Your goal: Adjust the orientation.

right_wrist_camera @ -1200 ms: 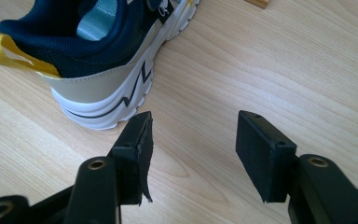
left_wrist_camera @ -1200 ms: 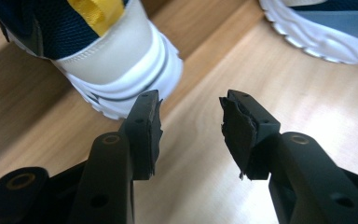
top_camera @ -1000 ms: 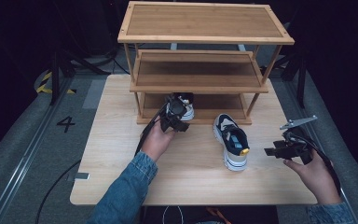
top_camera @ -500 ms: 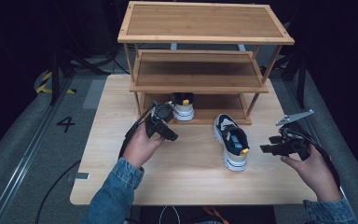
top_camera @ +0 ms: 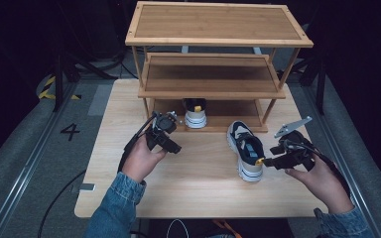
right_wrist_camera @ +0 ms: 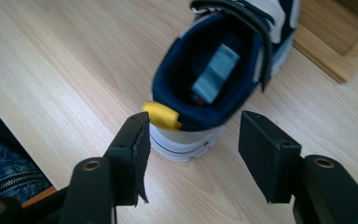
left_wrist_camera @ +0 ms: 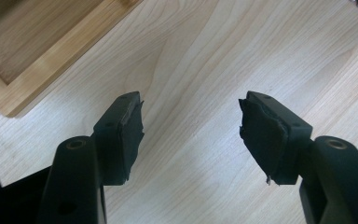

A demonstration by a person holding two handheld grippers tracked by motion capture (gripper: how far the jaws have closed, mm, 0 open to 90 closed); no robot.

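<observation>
One white and navy sneaker (top_camera: 195,113) stands on the bottom shelf of the wooden shoe rack (top_camera: 218,42), heel with yellow tab facing me. Its mate (top_camera: 245,148) lies on the table in front of the rack's right side. My left gripper (top_camera: 170,135) hovers over bare table left of the shelved sneaker; its jaws have just been opening and hold nothing (left_wrist_camera: 191,126). My right gripper (top_camera: 268,161) is open, its tips just short of the table sneaker's heel (right_wrist_camera: 214,70), with the yellow pull tab (right_wrist_camera: 161,115) near one pad.
The rack's base edge (left_wrist_camera: 37,60) runs close by the left gripper, and its corner (right_wrist_camera: 335,46) sits beyond the table sneaker. Light wood table (top_camera: 203,193) extends toward me. Dark floor with a marked "4" (top_camera: 70,131) lies left of the table.
The left gripper has let go of the sneaker on the bottom shelf and drawn back to the left, jaws wider. The right gripper has moved in toward the table sneaker's heel.
</observation>
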